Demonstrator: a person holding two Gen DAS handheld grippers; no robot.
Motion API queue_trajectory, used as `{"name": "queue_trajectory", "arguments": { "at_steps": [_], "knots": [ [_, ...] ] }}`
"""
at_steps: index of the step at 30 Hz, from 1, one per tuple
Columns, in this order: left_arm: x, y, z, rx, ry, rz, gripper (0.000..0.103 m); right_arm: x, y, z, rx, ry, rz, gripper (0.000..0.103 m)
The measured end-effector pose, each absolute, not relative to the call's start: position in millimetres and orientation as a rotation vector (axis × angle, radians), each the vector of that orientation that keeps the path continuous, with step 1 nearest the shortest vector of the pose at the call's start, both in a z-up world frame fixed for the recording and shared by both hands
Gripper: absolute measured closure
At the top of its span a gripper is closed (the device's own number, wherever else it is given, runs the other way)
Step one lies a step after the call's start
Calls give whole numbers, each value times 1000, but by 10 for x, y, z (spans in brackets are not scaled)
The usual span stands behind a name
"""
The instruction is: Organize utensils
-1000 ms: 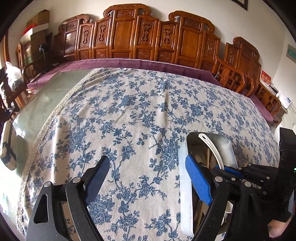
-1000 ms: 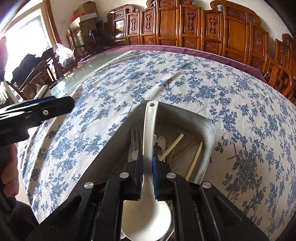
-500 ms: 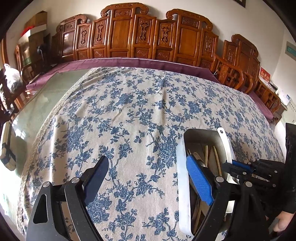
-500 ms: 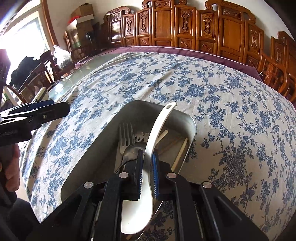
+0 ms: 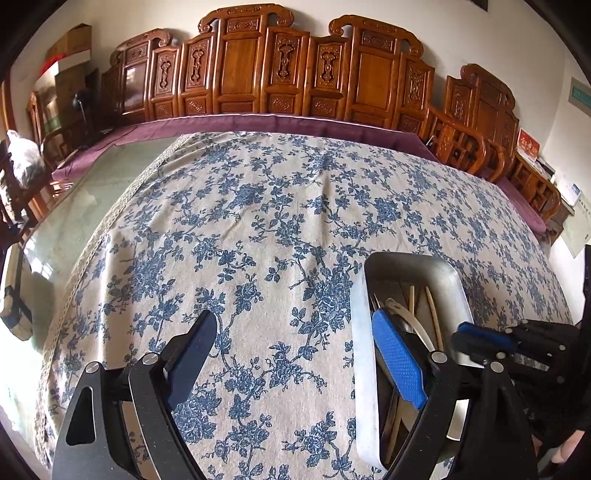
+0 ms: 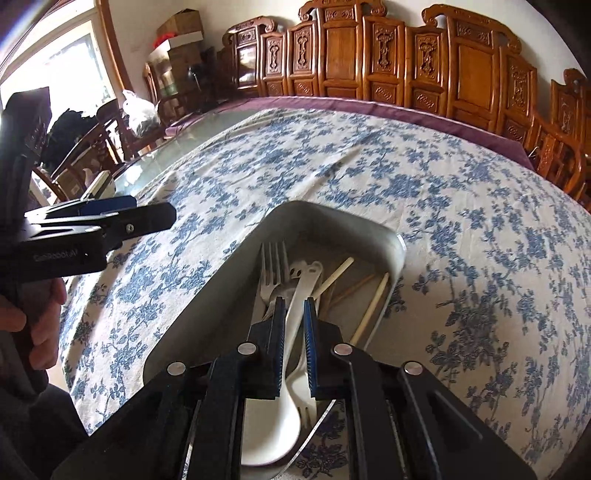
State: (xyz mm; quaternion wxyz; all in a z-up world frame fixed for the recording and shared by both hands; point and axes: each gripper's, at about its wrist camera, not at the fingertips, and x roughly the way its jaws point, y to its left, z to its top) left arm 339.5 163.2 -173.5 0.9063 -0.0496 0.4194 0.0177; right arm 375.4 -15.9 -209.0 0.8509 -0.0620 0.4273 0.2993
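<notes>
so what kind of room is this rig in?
Most likely a home dining or sitting room. A large table under a blue floral tablecloth, a row of carved wooden chairs along the wall, and a metal tray of forks, spoons and chopsticks all suggest it.

Carved wooden chairs (image 5: 255, 70) line a pale wall (image 5: 436, 26) behind the bench (image 5: 70, 221), which carries a blue-flowered cloth (image 5: 258, 229) over a purple one (image 5: 258, 122). Cardboard boxes (image 6: 181, 33) are stacked in the left corner. Daylight floods through a window (image 6: 48, 70) at left.
</notes>
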Motion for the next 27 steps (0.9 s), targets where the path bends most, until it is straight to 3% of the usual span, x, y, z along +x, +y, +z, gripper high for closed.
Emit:
{"name": "queue_trajectory", "arguments": {
  "at_steps": [3,5,7,9,11,14,20,27],
  "knots": [
    [3386,1607,-1724,-94,862,41,15,3683,-281,-1991,-126,863,587,90],
    [3363,1571,-1709,-94,854,42,14,3639,-405,-1926,-105,843,558,65],
    [3330,1529,-1691,-100,852,37,11,3587,-526,-1871,-90,822,525,51],
    [3276,1461,-1661,-98,839,31,8,3515,-641,-1830,-85,808,504,46],
    [3229,1381,-1638,-83,836,21,8,3447,-759,-1795,-83,800,476,32],
    [3127,1252,-1607,-61,833,22,8,3330,-924,-1736,-78,778,434,19],
    [2874,1061,-1579,-40,833,33,8,3083,-1203,-1660,-67,764,386,4],
    [2560,815,-1525,-31,855,30,8,2806,-1453,-1598,-41,774,356,3]
  ]
}}
